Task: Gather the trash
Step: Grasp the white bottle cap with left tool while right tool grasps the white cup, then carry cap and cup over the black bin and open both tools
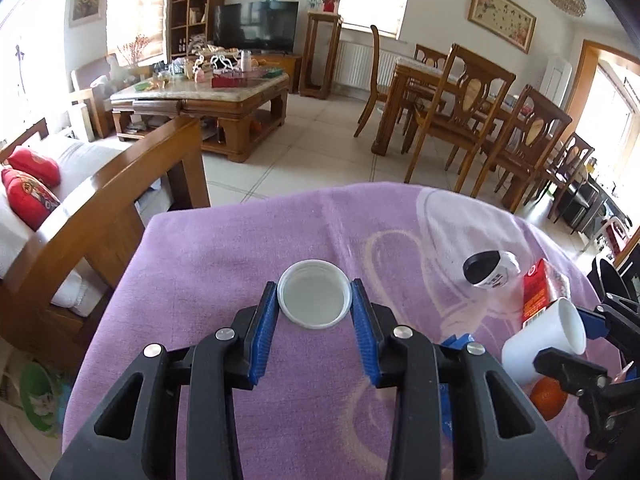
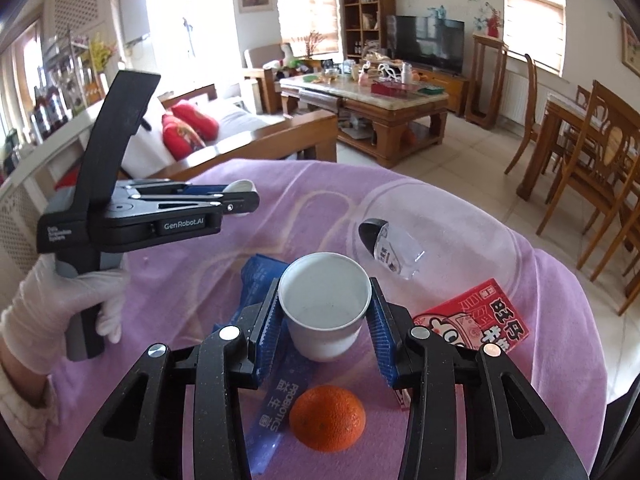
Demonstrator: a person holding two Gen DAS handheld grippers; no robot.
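Now white cup (image 2: 324,316) upright in right gripper (image 2: 325,322), mouth up; flat lid (image 1: 314,294) pinched in left gripper (image 1: 314,312)

My right gripper (image 2: 325,316) clamps a white paper cup (image 2: 324,304) at the centre of the frame, blue pads against both sides, above the purple cloth (image 2: 192,280). At lower centre an orange (image 2: 327,417) touches a blue probiotics packet (image 2: 276,412), with a red carton (image 2: 480,320) at right and a tipped clear bottle (image 2: 390,246) above it. At left my gloved left hand (image 2: 60,312) holds my left gripper (image 2: 240,196), a white lid (image 2: 243,188) at its tips.
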